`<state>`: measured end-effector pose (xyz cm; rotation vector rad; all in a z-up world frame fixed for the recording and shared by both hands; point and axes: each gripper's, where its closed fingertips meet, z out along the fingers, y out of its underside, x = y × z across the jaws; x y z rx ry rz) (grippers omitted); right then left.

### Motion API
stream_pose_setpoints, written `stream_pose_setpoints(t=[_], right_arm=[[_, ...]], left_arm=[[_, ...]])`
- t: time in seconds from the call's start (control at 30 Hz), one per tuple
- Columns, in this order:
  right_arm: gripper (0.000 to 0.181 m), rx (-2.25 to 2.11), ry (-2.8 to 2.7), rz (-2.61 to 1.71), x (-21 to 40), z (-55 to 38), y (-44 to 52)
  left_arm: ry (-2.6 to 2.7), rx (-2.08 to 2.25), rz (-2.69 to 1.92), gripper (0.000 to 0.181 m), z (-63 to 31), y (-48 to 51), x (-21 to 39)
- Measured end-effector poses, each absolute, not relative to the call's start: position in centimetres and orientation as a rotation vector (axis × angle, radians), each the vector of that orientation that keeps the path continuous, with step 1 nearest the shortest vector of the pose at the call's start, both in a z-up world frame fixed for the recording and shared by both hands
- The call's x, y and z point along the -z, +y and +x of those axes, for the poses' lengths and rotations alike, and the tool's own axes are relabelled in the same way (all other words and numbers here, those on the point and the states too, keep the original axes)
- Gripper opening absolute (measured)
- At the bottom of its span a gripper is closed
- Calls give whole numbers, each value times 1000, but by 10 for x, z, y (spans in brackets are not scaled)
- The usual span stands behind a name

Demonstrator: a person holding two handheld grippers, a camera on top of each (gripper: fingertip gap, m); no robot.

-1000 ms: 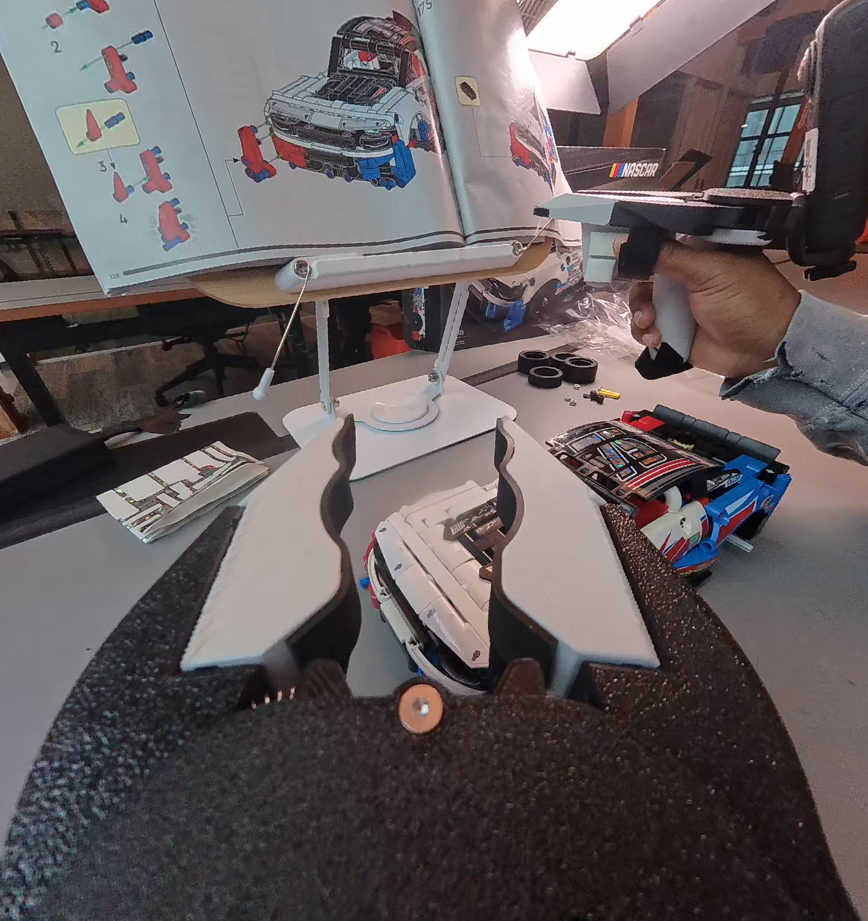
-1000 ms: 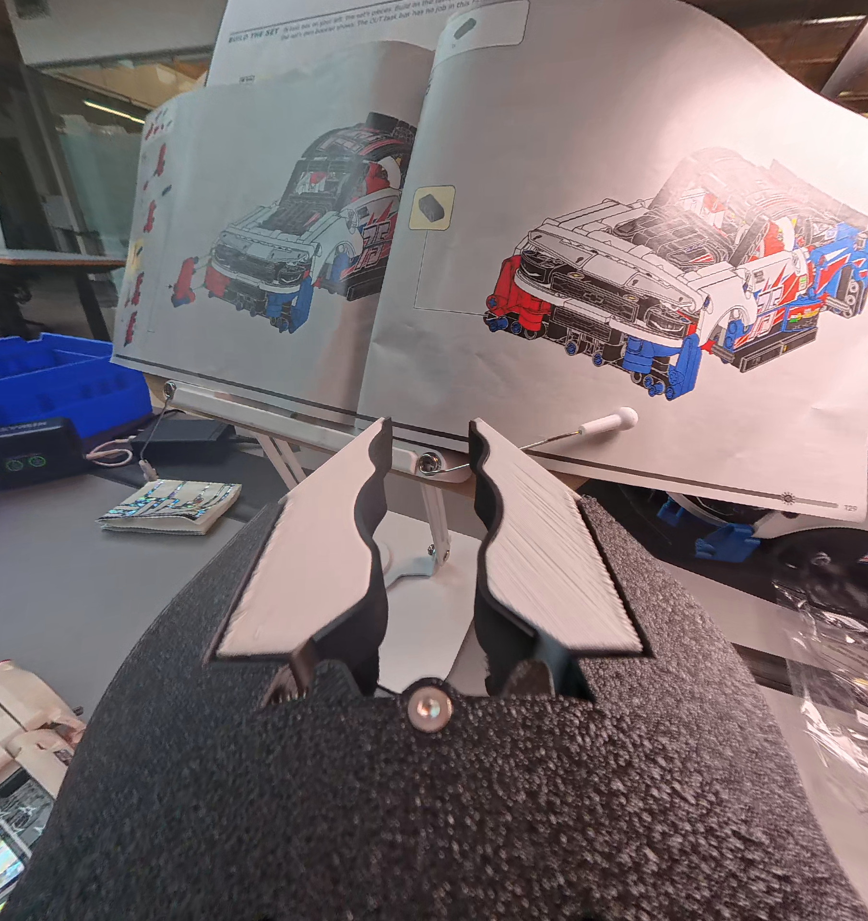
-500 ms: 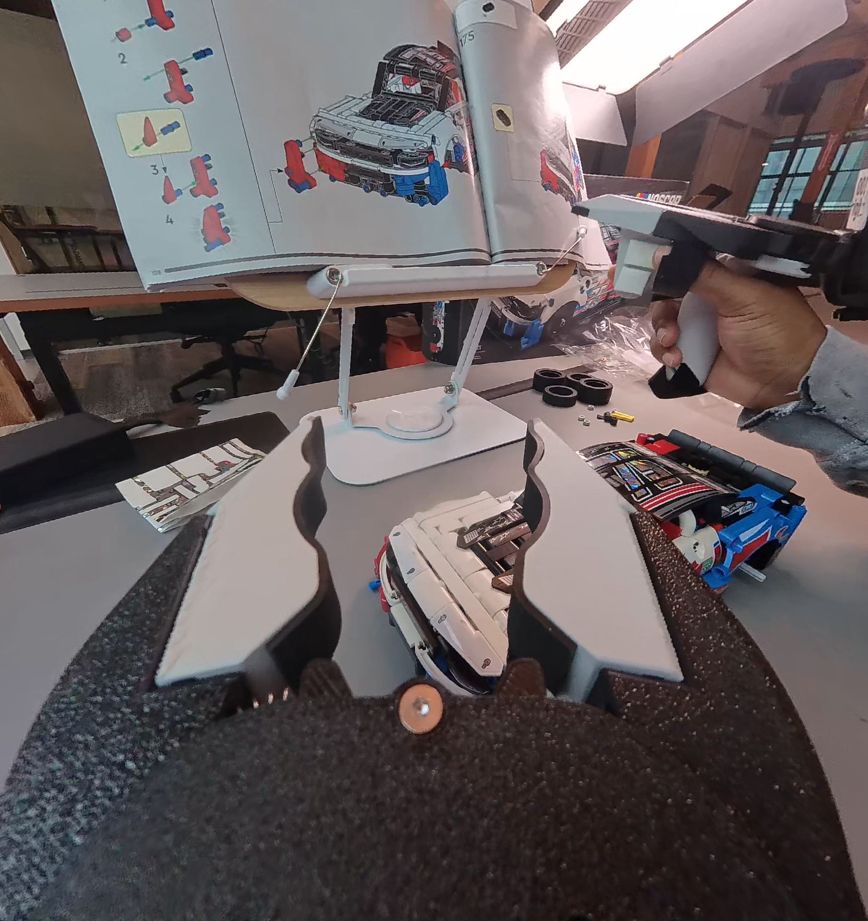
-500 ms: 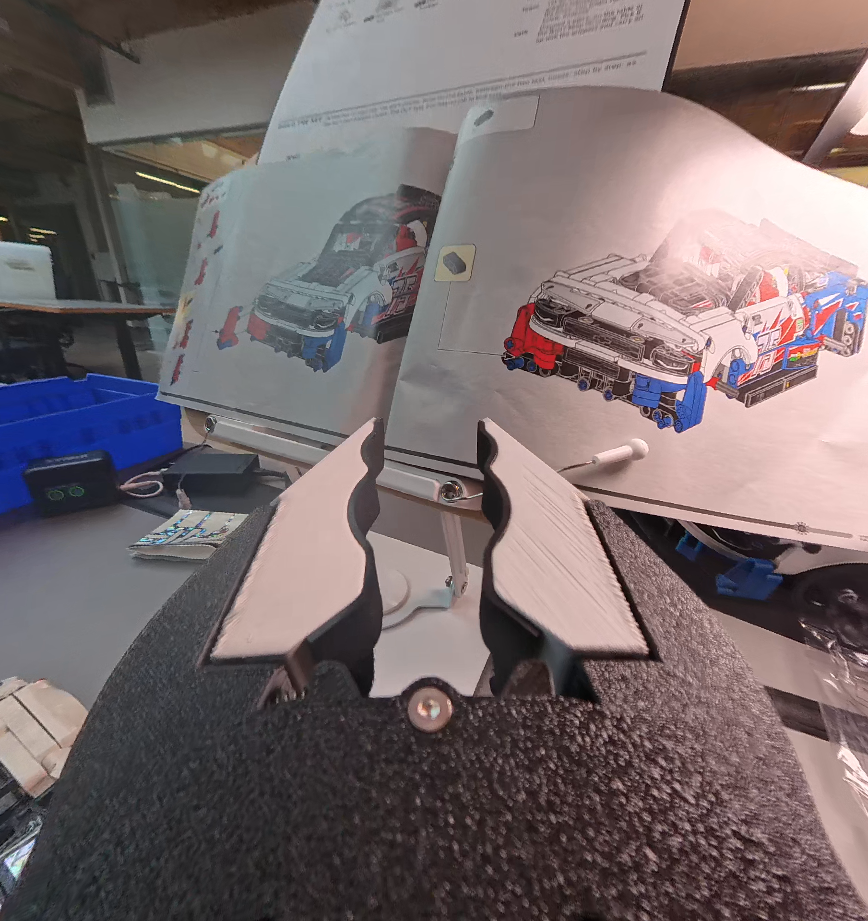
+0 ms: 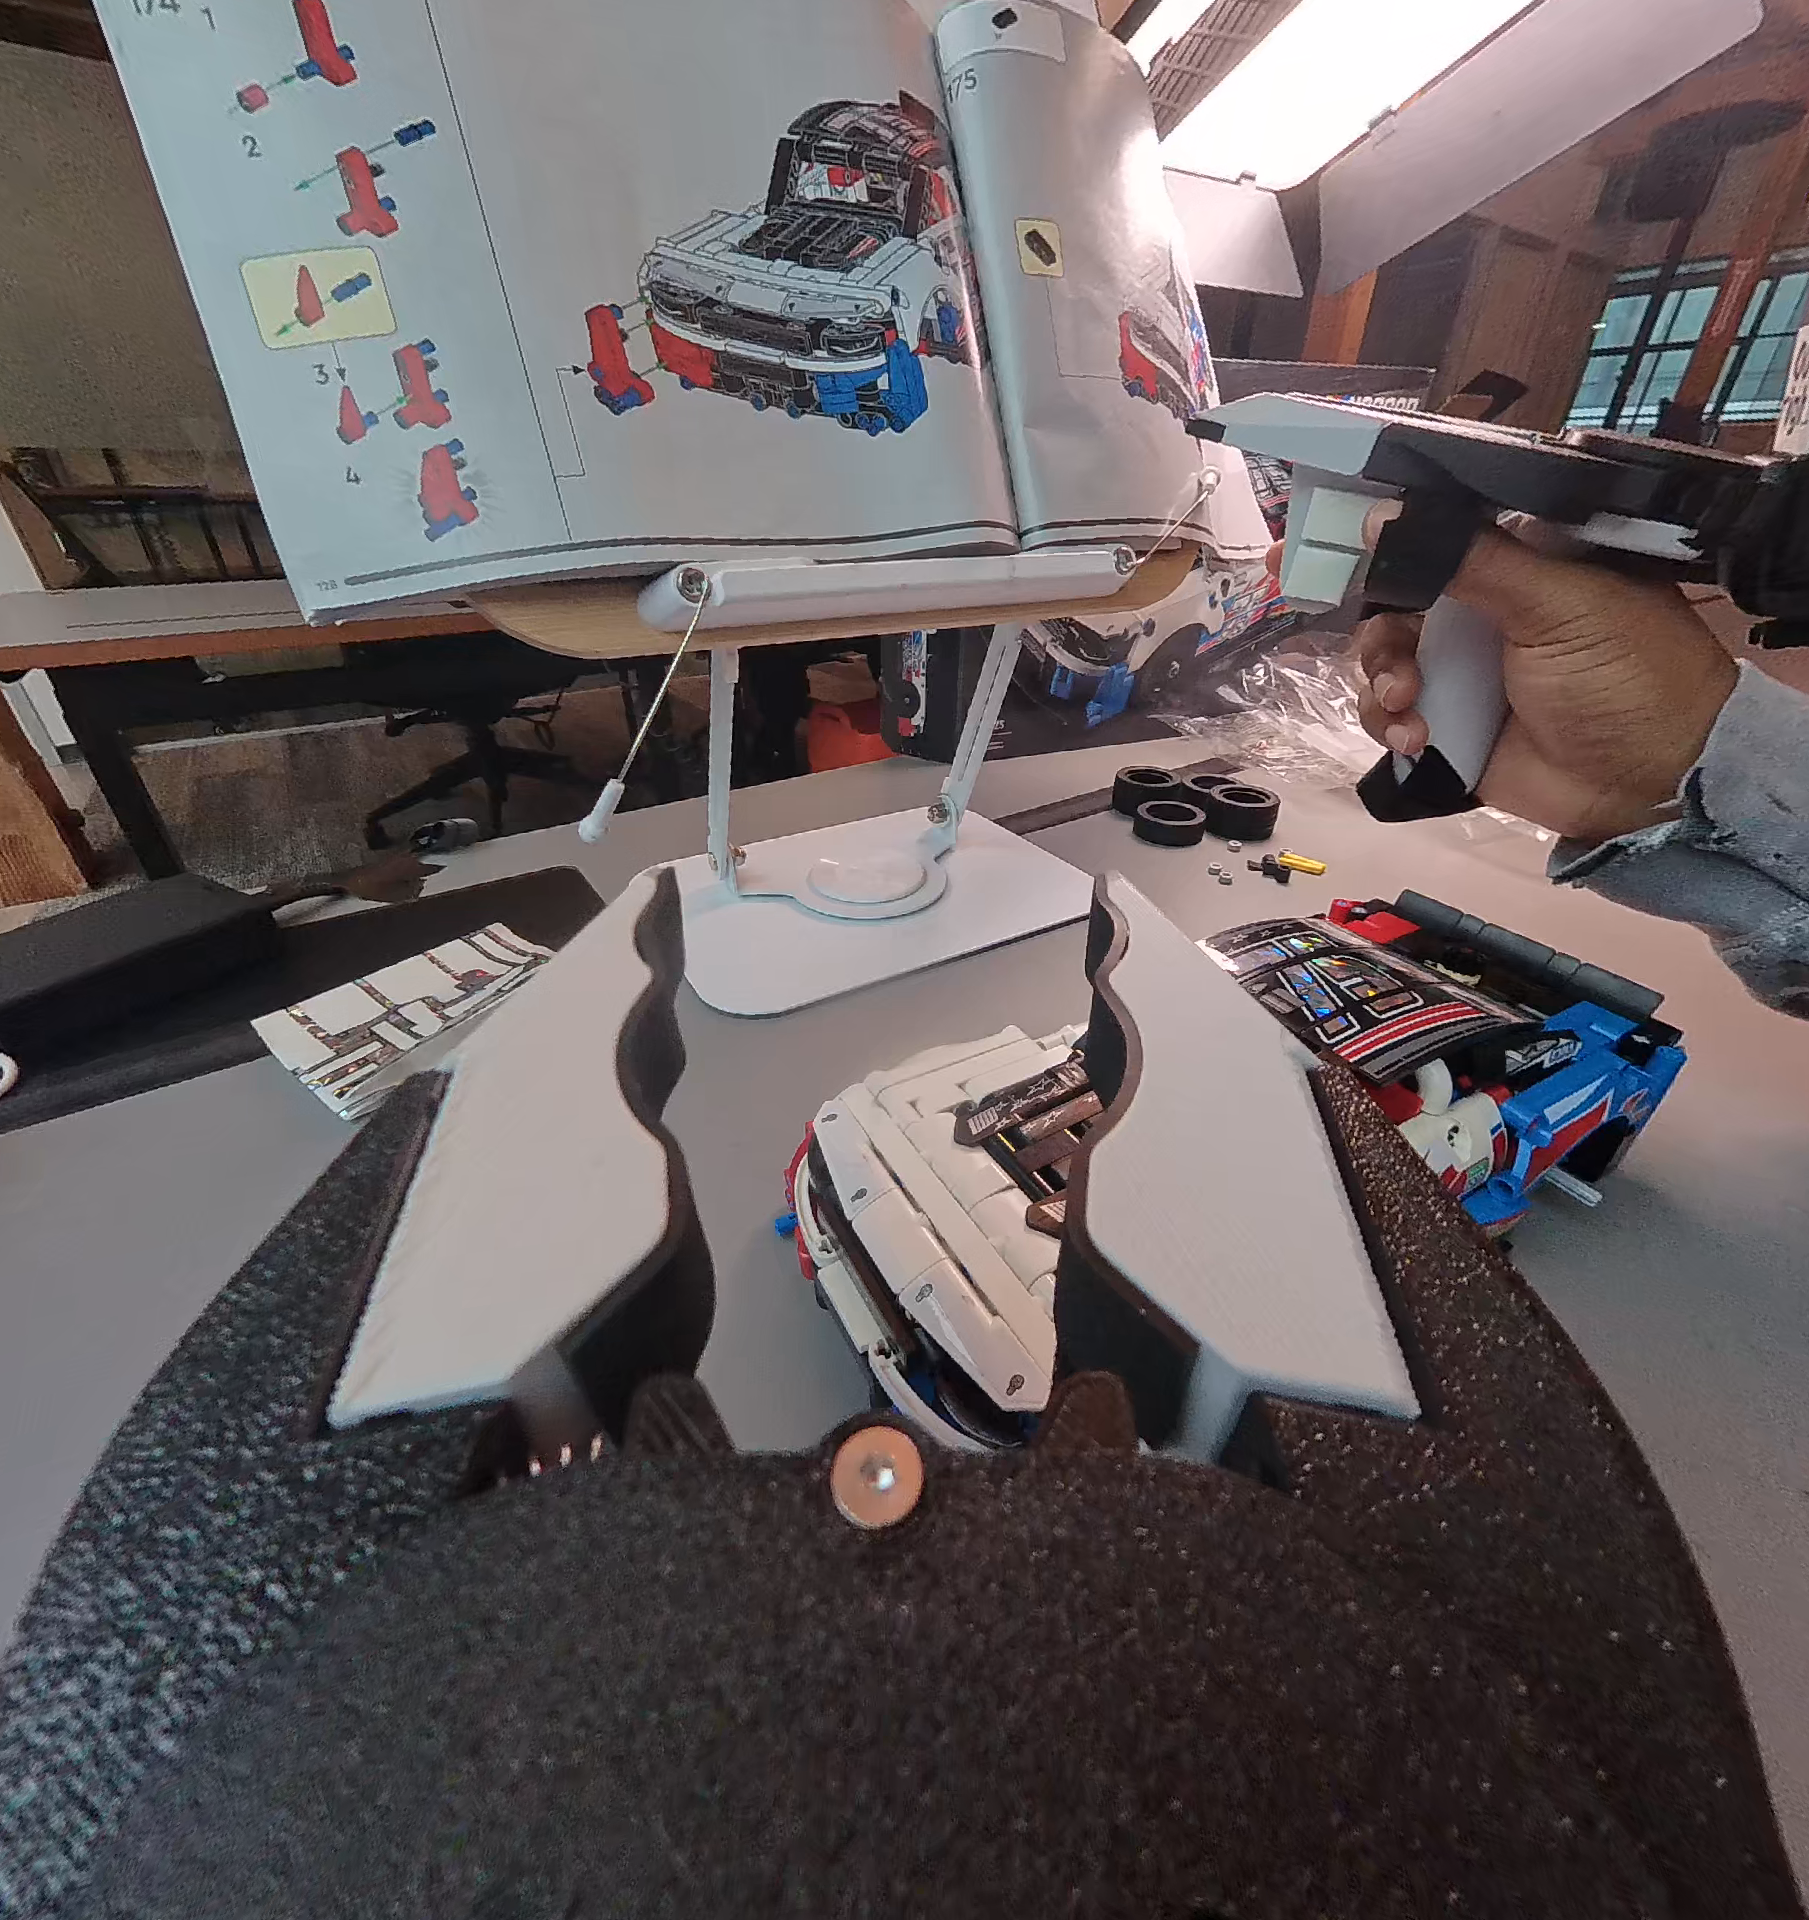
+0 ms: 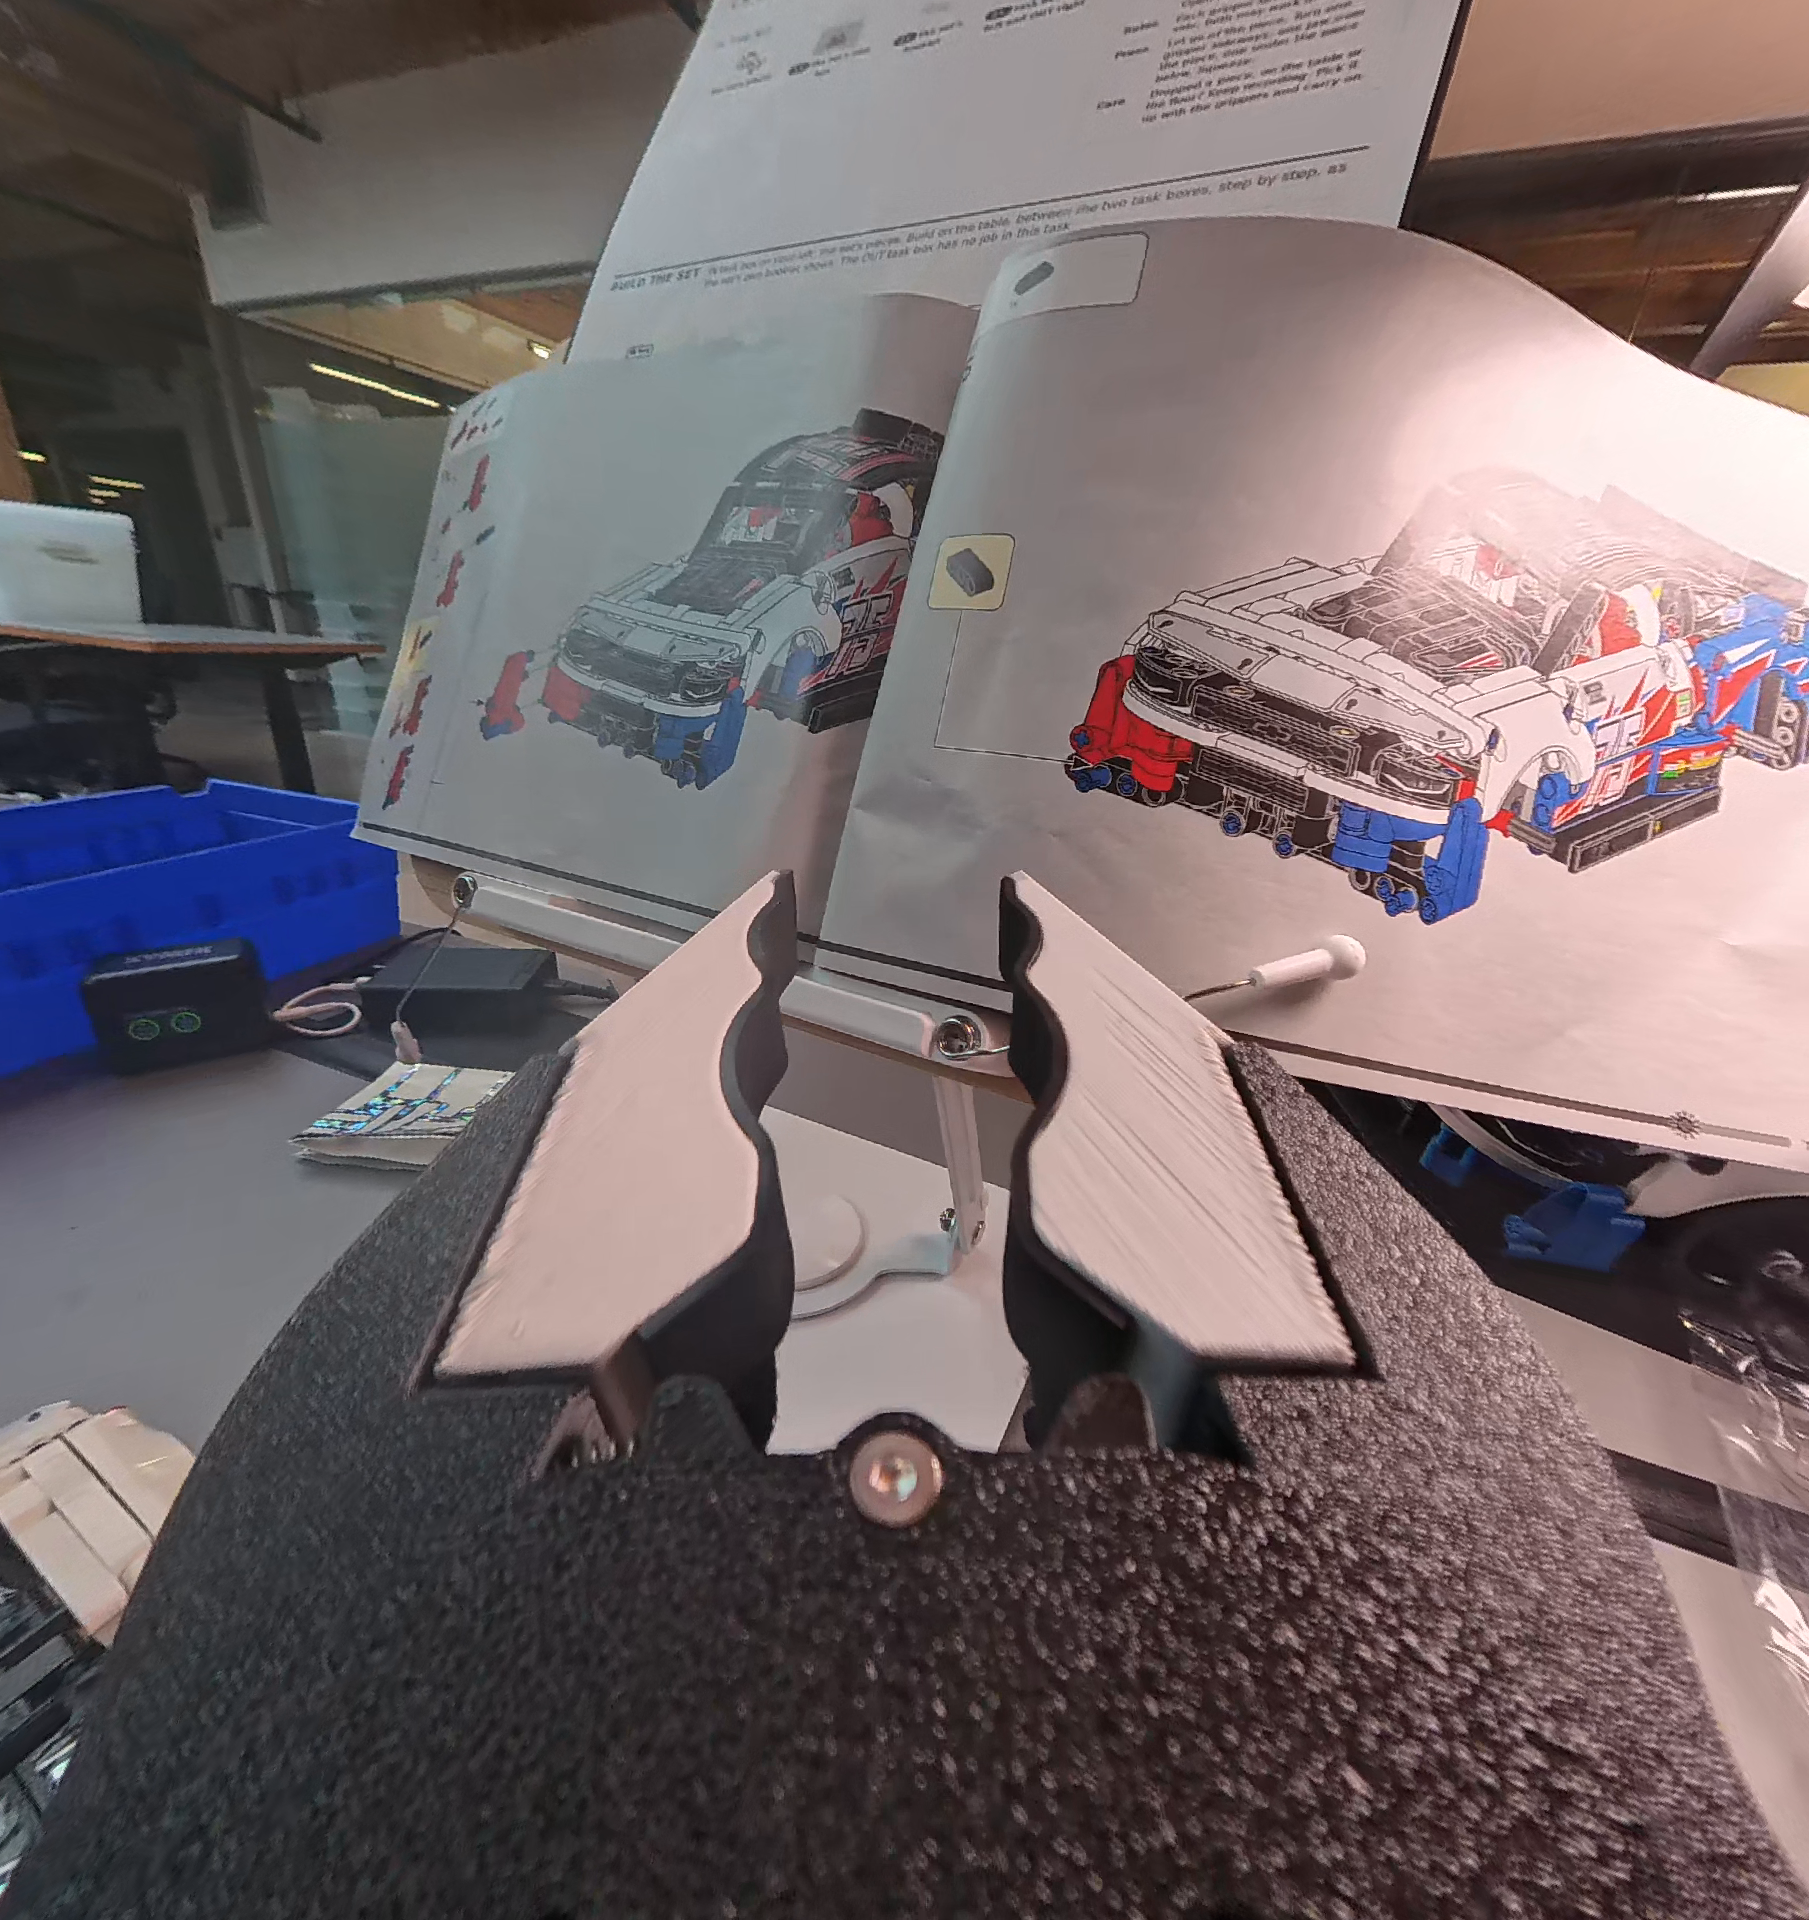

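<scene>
My left gripper (image 5: 879, 904) is open and empty, held just above a brick-built toy car on the grey table. The car's white front end (image 5: 931, 1216) lies between and below the jaws, nearer the right one; its blue, red and black rear (image 5: 1502, 1060) stretches to the right. My right gripper (image 6: 895, 914) is open and empty, raised in the air and pointing at the lower edge of the open instruction booklet (image 6: 1295, 665). It also shows in the left wrist view (image 5: 1284, 436), held by a hand (image 5: 1565, 686) beside the booklet's right edge.
The booklet (image 5: 671, 291) rests on a white stand (image 5: 858, 914). Black tyres (image 5: 1196, 805) and small loose parts (image 5: 1279, 862) lie behind the car. A folded sticker sheet (image 5: 401, 1013) lies left. A blue bin (image 6: 152, 894), a black device (image 6: 173, 1003) and clear plastic bags (image 6: 1773, 1475) edge the table. Some 25 cm of space lies between my two pairs of fingers.
My left gripper's jaws have opened wider and it has drawn back a little over the car. My right gripper has risen and tilted up, closer to the booklet.
</scene>
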<state>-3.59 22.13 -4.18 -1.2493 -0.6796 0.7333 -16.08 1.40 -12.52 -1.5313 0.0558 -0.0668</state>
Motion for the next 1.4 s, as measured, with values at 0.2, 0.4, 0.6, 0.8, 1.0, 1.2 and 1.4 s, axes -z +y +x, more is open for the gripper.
stream_pose_setpoints(t=[0.2,0.4,0.6,0.8,1.0,1.2,1.4], right_arm=[[37,-737,-682,-1266,43,-36,222],[33,-748,-681,-1274,44,-35,223],[29,-757,-687,-1272,43,-35,222],[6,-776,-724,-1248,42,-38,215],[0,-762,-706,-1224,38,-34,215],[0,-762,-713,-1237,42,-36,216],[1,-753,-704,-1253,45,-35,219]], left_arm=[[67,64,-1532,76,-158,14,125],[73,59,-1532,76,-156,14,126],[86,46,-1549,75,-154,15,130],[85,38,-1561,74,-153,16,133],[85,36,-1559,74,-153,15,132],[85,36,-1562,74,-153,15,133],[87,36,-1559,74,-153,15,132]])
